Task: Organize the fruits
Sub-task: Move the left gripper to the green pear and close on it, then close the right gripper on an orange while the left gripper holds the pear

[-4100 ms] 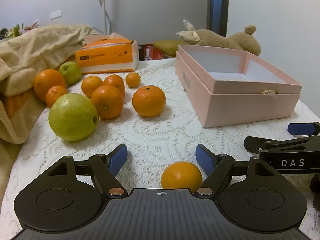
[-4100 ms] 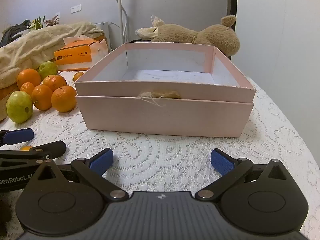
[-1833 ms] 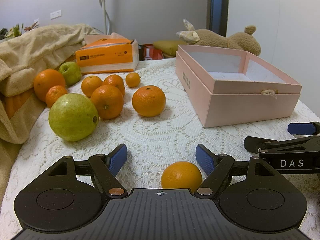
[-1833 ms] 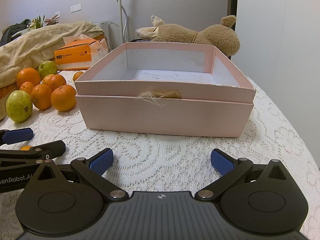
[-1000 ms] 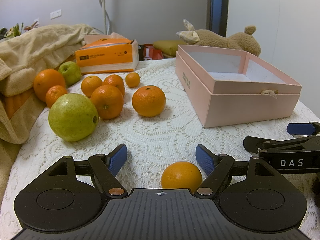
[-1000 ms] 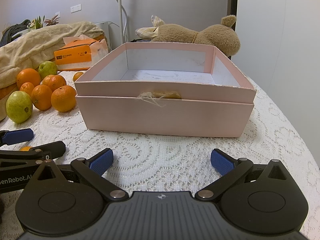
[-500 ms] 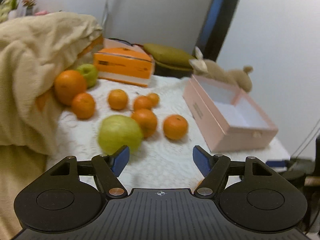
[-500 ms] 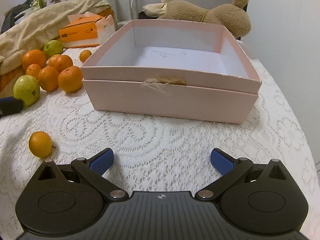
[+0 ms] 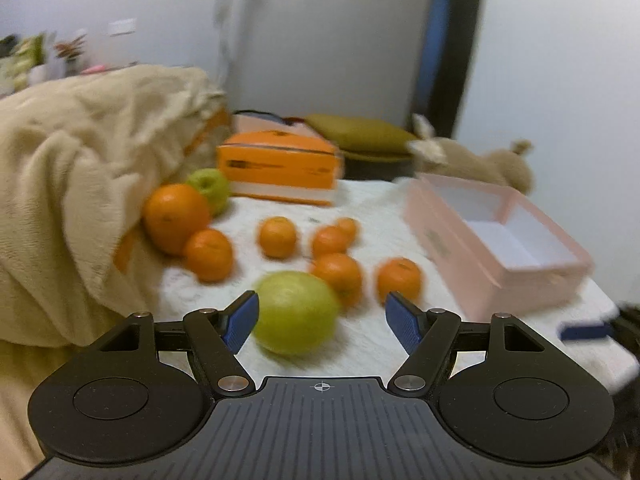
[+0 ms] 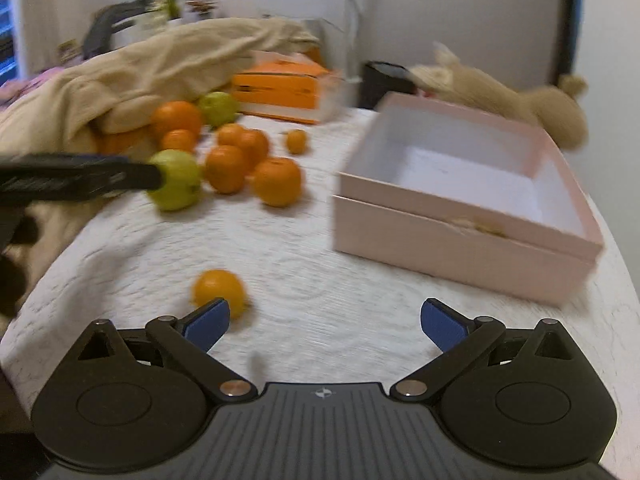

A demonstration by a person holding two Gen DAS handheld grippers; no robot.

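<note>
My left gripper is open, its blue fingers on either side of a large green guava on the lace tablecloth; whether they touch it is blurred. Several oranges and a green apple lie behind it. An empty pink box stands to the right. My right gripper is open and empty above the cloth. A small orange lies just beyond its left finger. The pink box is ahead to its right. The left gripper's finger shows at the guava.
A beige blanket is heaped at the left. An orange tissue box and a plush toy are at the back. The table's edge runs close to the right of the pink box.
Both grippers have lifted off the table. The left one has swung left and forward to the green guava. The right one has turned left, bringing the small orange into view.
</note>
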